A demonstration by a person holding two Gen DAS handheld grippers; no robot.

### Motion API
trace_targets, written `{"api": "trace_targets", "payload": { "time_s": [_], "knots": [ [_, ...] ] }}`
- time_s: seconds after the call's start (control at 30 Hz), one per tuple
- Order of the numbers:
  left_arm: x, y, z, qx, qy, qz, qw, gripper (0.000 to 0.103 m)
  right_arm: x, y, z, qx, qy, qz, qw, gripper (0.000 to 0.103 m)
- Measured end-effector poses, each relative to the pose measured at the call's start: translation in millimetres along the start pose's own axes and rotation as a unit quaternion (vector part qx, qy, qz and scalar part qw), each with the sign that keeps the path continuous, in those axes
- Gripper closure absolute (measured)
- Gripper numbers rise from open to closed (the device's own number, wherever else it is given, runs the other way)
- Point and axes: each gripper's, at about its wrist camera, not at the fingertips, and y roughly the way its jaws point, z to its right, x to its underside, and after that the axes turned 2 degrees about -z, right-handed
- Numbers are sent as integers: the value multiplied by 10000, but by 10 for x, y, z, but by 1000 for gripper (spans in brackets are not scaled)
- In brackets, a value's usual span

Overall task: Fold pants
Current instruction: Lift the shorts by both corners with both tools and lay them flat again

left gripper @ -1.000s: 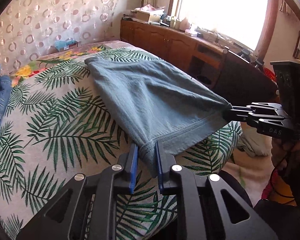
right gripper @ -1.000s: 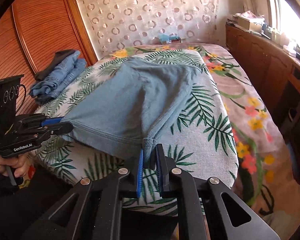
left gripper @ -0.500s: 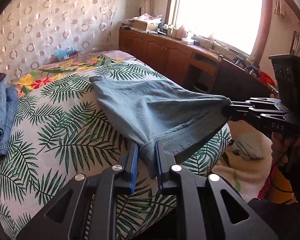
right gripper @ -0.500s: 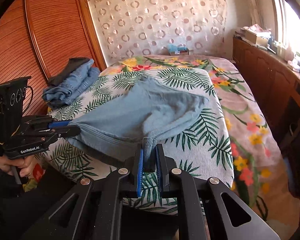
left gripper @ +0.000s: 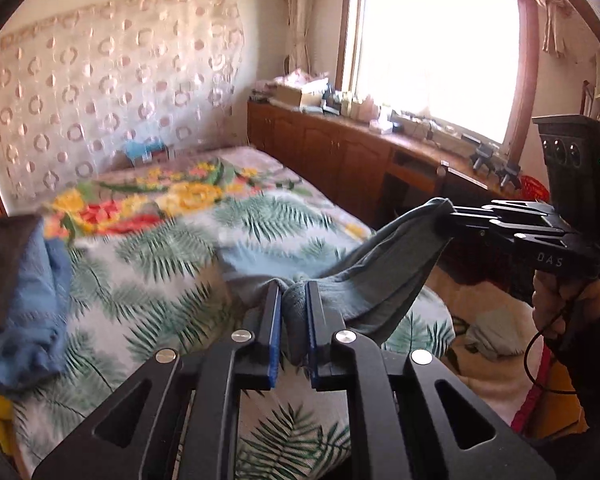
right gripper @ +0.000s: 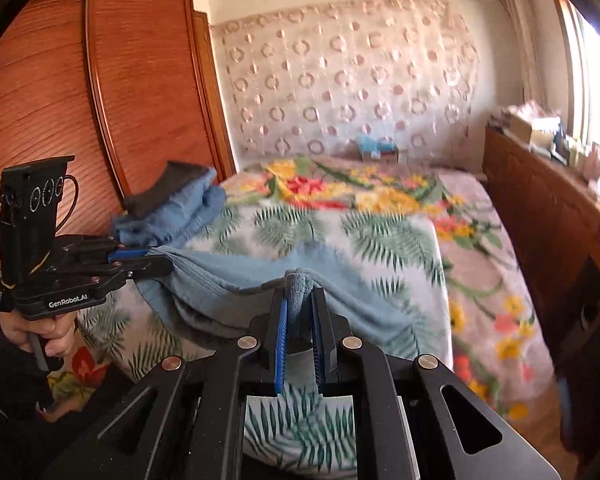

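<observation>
Here left tool point(left gripper: 293, 312) clamped on blue-grey pants point(left gripper: 380, 280) corner, right tool point(right gripper: 299, 312) clamped on other corner; garment sags between, far end on leaf-print bed point(right gripper: 380, 232).

The pants point(left gripper: 384, 284) are soft matt blue-grey cloth with a ribbed hem. The bed cover point(right gripper: 384, 236) is printed cloth. The wardrobe point(right gripper: 60, 92) is glossy grooved wood.

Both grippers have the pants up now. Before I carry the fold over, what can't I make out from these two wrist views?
- Pants, left wrist view: far end blurred; hem position unclear.
- Pants' underside, right wrist view: hidden by the draped cloth.
- Bed: print smeared by blur.
- Pile of jeans: blurred; count unclear.
- Left gripper and right gripper pads: covered by bunched fabric.
</observation>
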Motion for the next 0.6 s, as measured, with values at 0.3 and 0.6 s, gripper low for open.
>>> {"api": "trace_targets", "payload": {
  "time_s": [0.3, 0.6],
  "knots": [
    [-554, -52, -418, -405, 63, 250, 9988, 92, -651, 218, -99, -83, -389, 274, 9988, 92],
    [-1279, 131, -1131, -971, -45, 405, 9944, 93, -1386, 975, -108, 106, -781, 438, 9959, 93]
  ]
}}
